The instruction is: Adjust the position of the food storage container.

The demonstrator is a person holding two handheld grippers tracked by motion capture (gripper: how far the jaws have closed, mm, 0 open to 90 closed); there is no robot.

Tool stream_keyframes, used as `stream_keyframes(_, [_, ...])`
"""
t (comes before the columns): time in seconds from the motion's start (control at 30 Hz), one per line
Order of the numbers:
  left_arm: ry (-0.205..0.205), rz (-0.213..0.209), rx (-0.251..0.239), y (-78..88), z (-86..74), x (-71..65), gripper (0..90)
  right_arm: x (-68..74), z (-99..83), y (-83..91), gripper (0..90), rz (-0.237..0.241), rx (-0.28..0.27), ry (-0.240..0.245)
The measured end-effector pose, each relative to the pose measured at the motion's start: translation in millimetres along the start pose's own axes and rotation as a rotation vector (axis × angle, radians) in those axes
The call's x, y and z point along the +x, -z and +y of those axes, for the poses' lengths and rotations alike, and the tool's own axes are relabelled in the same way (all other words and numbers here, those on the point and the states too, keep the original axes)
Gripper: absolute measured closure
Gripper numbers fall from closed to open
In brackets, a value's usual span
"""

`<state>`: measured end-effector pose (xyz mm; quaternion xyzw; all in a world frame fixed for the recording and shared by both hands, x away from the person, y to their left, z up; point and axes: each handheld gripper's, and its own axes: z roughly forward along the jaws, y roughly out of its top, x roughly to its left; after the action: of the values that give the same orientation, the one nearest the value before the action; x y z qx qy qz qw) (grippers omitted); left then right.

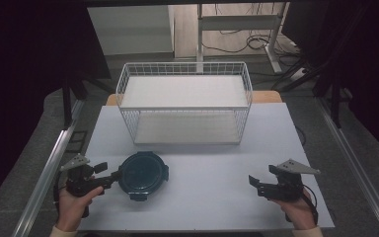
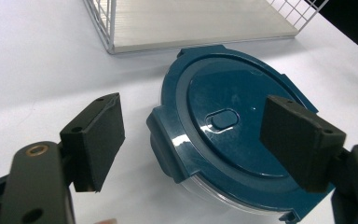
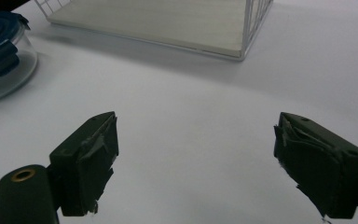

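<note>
White table (image 1: 202,197): lidded container (image 1: 142,174) straddled loosely by wide left gripper (image 2: 191,140); right gripper (image 3: 193,163) wide, empty; slippage on smooth lid is risked

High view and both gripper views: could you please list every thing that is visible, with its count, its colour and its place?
Food container: one, clear bowl with a dark blue clip-on lid, on the table's near left part, in front of the rack.
Wire rack: one, white, two shelves, at the table's far middle.
Table: one, pale grey-white top, under everything.
Left gripper: one, black, jaws open on either side of the container's lid edge, pads not pressing on it.
Right gripper: one, black, jaws open over bare table at the near right.
Hands: two, left hand and right hand, at the near edge.
</note>
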<state>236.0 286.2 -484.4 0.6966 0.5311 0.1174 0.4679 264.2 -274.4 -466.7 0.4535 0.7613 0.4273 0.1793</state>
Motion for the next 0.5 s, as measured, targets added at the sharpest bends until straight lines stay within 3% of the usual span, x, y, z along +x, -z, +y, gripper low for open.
stream_keyframes(0.2, [0.0,0.002,-0.002,0.8,4.3,-4.9,21.7,-1.6,-3.5,-1.8,14.6,-0.013,0.026,0.007])
stream_keyframes(0.5, [-0.037,-0.036,0.011,-1.2,7.6,-18.5,21.6,-2.4,-1.1,1.6,14.8,-0.002,0.029,-0.022])
